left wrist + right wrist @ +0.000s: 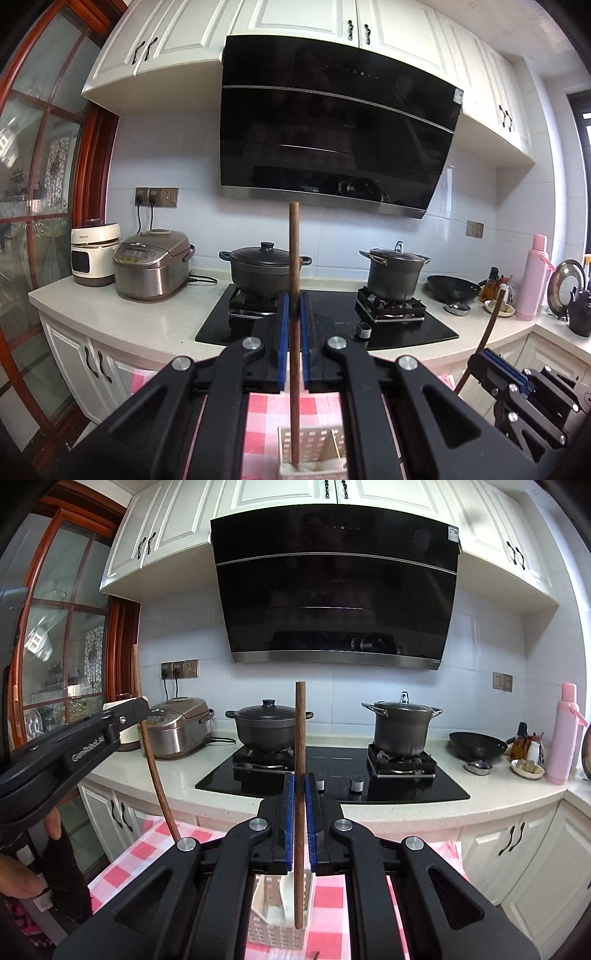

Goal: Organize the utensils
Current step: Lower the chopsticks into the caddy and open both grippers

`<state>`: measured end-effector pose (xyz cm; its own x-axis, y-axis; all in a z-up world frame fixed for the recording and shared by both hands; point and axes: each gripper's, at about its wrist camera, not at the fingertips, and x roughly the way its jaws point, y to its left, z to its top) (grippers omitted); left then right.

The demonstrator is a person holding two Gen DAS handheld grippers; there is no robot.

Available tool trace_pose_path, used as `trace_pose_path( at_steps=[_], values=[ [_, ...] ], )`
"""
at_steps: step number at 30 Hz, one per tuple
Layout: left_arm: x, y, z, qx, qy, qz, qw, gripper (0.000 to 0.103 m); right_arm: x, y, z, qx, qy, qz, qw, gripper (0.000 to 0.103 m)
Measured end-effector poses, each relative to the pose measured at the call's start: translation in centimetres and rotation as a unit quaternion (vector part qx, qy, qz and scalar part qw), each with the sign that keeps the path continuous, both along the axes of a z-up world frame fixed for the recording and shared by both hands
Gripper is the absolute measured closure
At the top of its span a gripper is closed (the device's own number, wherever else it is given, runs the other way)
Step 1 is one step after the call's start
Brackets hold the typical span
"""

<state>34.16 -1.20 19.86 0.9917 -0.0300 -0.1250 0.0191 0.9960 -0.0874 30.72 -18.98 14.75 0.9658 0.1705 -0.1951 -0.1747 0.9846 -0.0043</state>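
My left gripper [294, 308] is shut on a brown wooden chopstick [293, 251] that stands upright between the blue pads. Its lower end hangs over a white slotted utensil holder [325, 448] on a pink checked cloth [317, 406]. My right gripper [301, 781] is shut on a second upright chopstick [300, 731], whose lower end hangs by the same holder [271, 919]. Each gripper also shows in the other's view, the right gripper [493, 360] with its stick [491, 325] and the left gripper [142, 705] with its stick [149, 753]. Whether either stick touches the holder I cannot tell.
Behind the cloth runs a white counter [155, 325] with a black gas hob [332, 790], two lidded pots [267, 727] [402, 725], a rice cooker [151, 269], a wok [476, 744] and a pink flask [563, 734]. A black range hood [332, 140] hangs above. A hand [20, 877] grips the left tool.
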Motion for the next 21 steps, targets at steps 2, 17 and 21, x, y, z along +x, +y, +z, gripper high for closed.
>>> trace_pose_path(
  at_steps=[2,17,21],
  values=[
    [1.1,-0.1,-0.2,0.000,0.005,0.002,1.0000,0.097,0.9,0.0,-0.1,0.007,0.006,0.006,1.000,0.095],
    [6.7,-0.3,-7.7,-0.003,0.102,-0.021,0.9946,0.097,6.1,1.1,-5.7,-0.004,0.107,0.014,0.994,0.095],
    [7.3,-0.4,-9.5,0.002,0.128,-0.025,0.9915,0.097,7.0,1.1,-6.7,-0.007,0.132,0.009,0.991,0.095]
  ],
)
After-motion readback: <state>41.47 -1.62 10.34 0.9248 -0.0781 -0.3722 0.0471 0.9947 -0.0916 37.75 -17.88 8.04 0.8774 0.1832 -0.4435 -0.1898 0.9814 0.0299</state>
